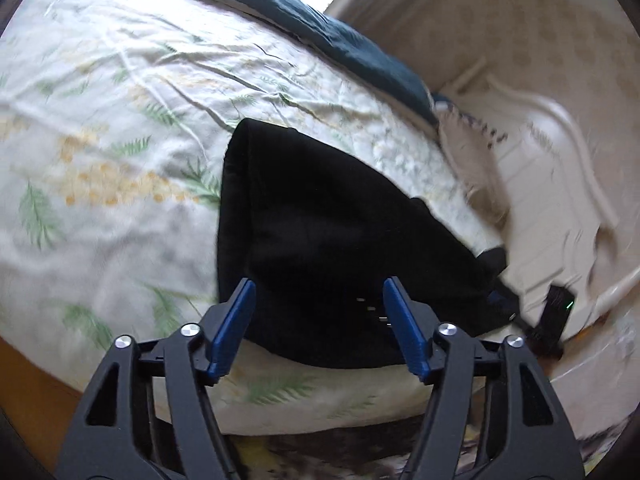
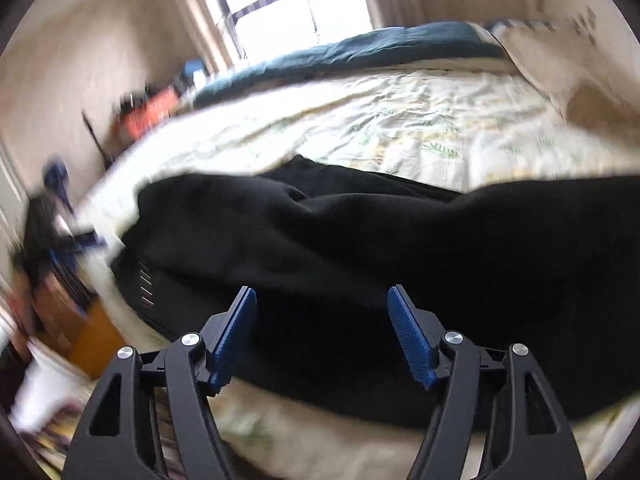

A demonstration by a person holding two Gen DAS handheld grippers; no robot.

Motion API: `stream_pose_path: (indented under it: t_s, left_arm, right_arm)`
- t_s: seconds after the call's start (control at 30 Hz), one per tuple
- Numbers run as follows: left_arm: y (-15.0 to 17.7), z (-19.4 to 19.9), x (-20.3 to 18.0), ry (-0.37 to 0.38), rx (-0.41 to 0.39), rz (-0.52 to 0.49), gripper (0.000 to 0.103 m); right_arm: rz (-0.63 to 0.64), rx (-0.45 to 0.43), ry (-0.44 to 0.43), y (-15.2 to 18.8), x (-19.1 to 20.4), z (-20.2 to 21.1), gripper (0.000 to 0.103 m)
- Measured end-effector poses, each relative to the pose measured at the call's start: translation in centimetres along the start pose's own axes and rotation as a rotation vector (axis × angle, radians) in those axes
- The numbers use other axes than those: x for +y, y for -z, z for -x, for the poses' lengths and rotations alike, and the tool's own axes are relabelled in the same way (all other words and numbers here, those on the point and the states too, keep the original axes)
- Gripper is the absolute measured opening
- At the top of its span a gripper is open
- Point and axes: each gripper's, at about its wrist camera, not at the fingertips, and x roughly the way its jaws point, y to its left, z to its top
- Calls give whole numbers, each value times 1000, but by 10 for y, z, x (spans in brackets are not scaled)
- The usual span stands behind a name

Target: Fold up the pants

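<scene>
Black pants [image 1: 320, 220] lie folded on a bed with a leaf-print sheet [image 1: 100, 140]. My left gripper [image 1: 318, 292] hovers over their near end, its blue pads spread wide with nothing pinched between them. In the right wrist view the same pants [image 2: 360, 248] stretch across the bed in a thick, rumpled layer, a small row of pale marks [image 2: 145, 276] near their left end. My right gripper [image 2: 322, 300] stands open above the near edge of the cloth, and its pads do not press on the fabric.
A dark teal blanket [image 2: 360, 50] runs along the bed's far side under a bright window [image 2: 300, 8]. A white curved headboard [image 1: 560, 152] and pillows [image 1: 472, 152] stand at the right in the left wrist view. An orange-brown wooden piece [image 2: 96, 340] and clutter sit by the bed's left corner.
</scene>
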Motion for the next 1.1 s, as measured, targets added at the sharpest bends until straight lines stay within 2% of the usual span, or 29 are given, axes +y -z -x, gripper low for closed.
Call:
stream_pose_path:
  t_s: [0.13, 0.27, 0.5, 0.63, 0.7, 0.73, 0.8, 0.83, 0.87, 0.9, 0.93, 0.97, 1.0, 1.1]
  left_arm:
    - [15, -8, -4, 81, -18, 135, 71]
    - [15, -30, 3, 113, -39, 259, 71]
    - [7, -48, 18, 95, -109, 379, 71]
    - [-2, -57, 9, 60, -114, 384, 69]
    - [-7, -63, 5, 17, -106, 365, 60]
    - [-8, -65, 3, -13, -92, 352, 47]
    - [-10, -69, -3, -78, -74, 331, 37]
    - [-11, -69, -3, -93, -72, 327, 30]
    - [-13, -70, -4, -110, -67, 325, 24]
    - [-14, -72, -3, -119, -64, 328, 21]
    - [-16, -72, -1, -118, -63, 334, 16]
    - [-16, -70, 4, -105, -65, 346, 9]
    - [-16, -67, 5, -92, -73, 363, 9]
    - [-12, -52, 6, -80, -107, 363, 8]
  right_arm:
    - [-187, -5, -122, 12, -8, -6, 68]
    - [-301, 30, -157, 19, -15, -26, 68]
    - [-461, 12, -211, 28, -23, -36, 71]
    - [-515, -16, -217, 24, -22, -40, 72]
    - [-548, -32, -212, 23, -21, -42, 72]
    - [-561, -43, -210, 23, -21, -42, 72]
    - [-580, -63, -214, 23, -24, -40, 72]
    - [-588, -63, -215, 22, -23, -43, 69]
    - [-601, -55, -203, 22, -24, -49, 56]
    - [-609, -42, -201, 23, -26, -56, 47]
    - [-620, -34, -215, 21, -30, -61, 27]
    - [-637, -25, -228, 22, -32, -64, 19]
    - [-646, -29, -235, 22, -33, -63, 13]
    - [-602, -65, -250, 20, -19, -46, 11]
